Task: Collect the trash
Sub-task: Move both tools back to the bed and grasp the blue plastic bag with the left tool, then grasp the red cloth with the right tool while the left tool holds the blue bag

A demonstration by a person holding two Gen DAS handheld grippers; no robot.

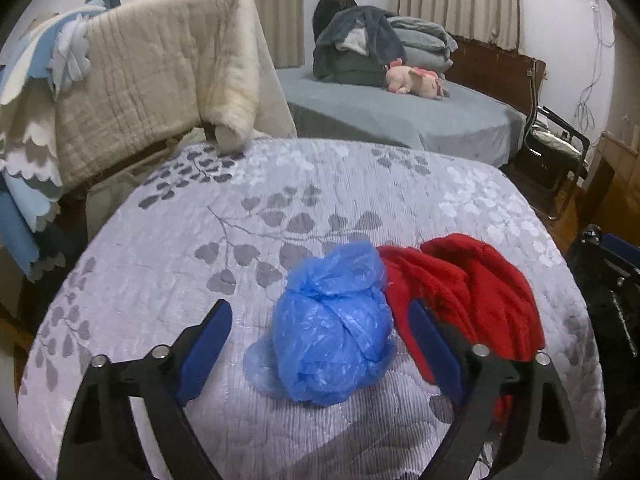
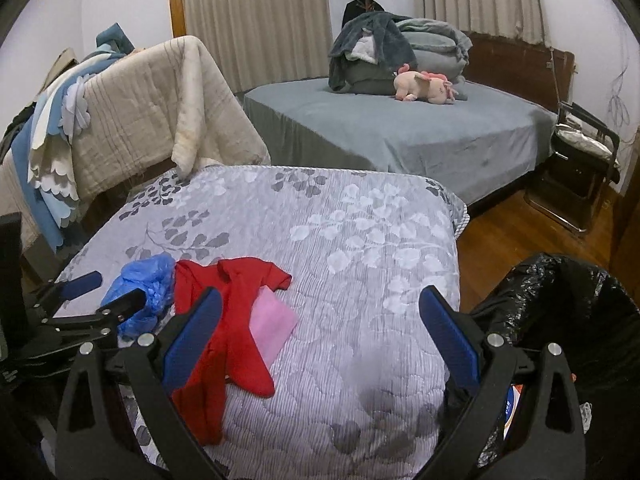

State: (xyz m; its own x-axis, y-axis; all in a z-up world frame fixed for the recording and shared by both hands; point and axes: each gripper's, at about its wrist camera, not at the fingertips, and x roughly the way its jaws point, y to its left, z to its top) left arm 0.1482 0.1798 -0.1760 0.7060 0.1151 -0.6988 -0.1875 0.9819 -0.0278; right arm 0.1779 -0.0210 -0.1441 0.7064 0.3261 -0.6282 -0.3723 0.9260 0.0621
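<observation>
Black-framed left gripper (image 1: 322, 344) with blue pads stands nearest the lens, its fingers spread wide on either side of a crumpled blue plastic bag (image 1: 334, 330), closed on nothing. Whether the pads touch the plastic cannot be told. This bag lies on a grey quilted bedspread with a leaf print (image 1: 248, 216), at 12 o'clock from the gripper. At 2 o'clock from the bag, touching its edge, lies a rumpled red garment (image 1: 476, 292).

Seen from the right wrist, the left gripper (image 2: 114, 294) sits at 9 o'clock, fingers either side of the bag (image 2: 150, 290). Next comes the garment (image 2: 236, 320), partly covering a flat pink cloth (image 2: 272, 322). The right gripper (image 2: 320, 312) is likewise wide open and empty (bare bedspread (image 2: 340, 248) between its fingers). At 3 o'clock stands a black plastic bin liner (image 2: 560, 304), its mouth open.
</observation>
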